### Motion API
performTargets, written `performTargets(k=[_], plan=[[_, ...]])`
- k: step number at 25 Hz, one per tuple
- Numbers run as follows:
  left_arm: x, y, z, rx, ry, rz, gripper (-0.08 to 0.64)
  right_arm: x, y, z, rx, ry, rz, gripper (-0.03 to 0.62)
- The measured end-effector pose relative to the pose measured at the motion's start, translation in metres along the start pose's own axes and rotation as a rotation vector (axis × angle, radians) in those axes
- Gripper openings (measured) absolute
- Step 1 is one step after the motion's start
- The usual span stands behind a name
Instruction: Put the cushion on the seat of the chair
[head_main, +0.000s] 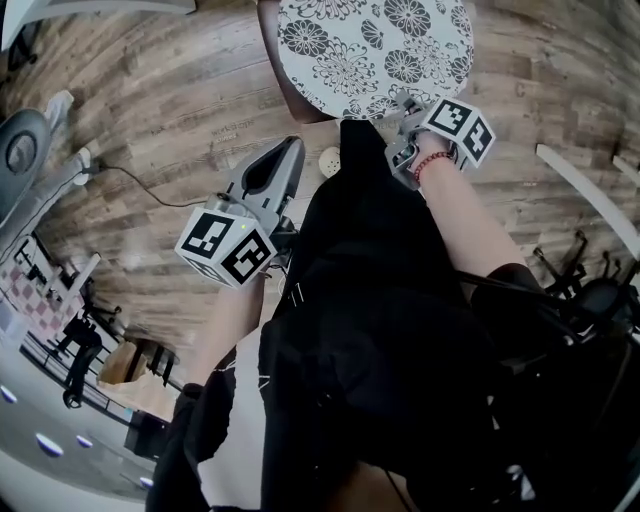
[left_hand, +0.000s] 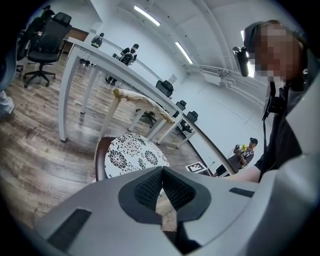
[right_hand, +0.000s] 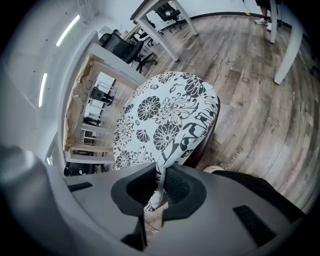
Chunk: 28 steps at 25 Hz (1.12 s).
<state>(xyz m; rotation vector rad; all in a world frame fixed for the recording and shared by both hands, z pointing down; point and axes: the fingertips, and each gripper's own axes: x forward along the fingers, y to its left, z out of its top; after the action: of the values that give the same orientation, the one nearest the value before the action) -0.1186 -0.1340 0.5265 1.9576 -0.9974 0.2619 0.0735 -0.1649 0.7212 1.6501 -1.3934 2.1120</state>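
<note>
- Jaws of right gripper (right_hand: 162, 172) pinch the edge of the round black-flowered white cushion (right_hand: 165, 112) atop the dark brown chair seat (right_hand: 216, 131).
- Left gripper (left_hand: 161, 172): jaws together, empty.
- Advisable: centre cushion before releasing.

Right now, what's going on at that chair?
A person is working two handheld grippers. The right claw is shut on the near edge of the round floral cushion, which lies over the dark brown chair seat. The left claw is shut with nothing in it, held short of the cushion. The cushion looks placed but not yet released.
</note>
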Motion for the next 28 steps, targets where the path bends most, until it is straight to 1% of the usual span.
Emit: performTargets(k=[9,18,23,28], plan=[[0.004,0.006,-0.003,-0.035,0.003,0.019,0.012,0.011,-0.013,-0.005,-0.044,0.049,-0.05,0.029],[0.028,-0.001,0.004,-0.028,0.018,-0.015,0.012,0.019,-0.03,-0.012,-0.038,0.092,-0.093,0.029],[0.039,-0.003,0.006,-0.029,0.041,-0.034,0.012,0.024,-0.037,-0.015,-0.057,0.125,-0.123,0.029],[0.051,-0.006,0.01,-0.029,0.045,-0.046,0.012,0.027,-0.044,-0.018,-0.031,0.158,-0.129,0.029]])
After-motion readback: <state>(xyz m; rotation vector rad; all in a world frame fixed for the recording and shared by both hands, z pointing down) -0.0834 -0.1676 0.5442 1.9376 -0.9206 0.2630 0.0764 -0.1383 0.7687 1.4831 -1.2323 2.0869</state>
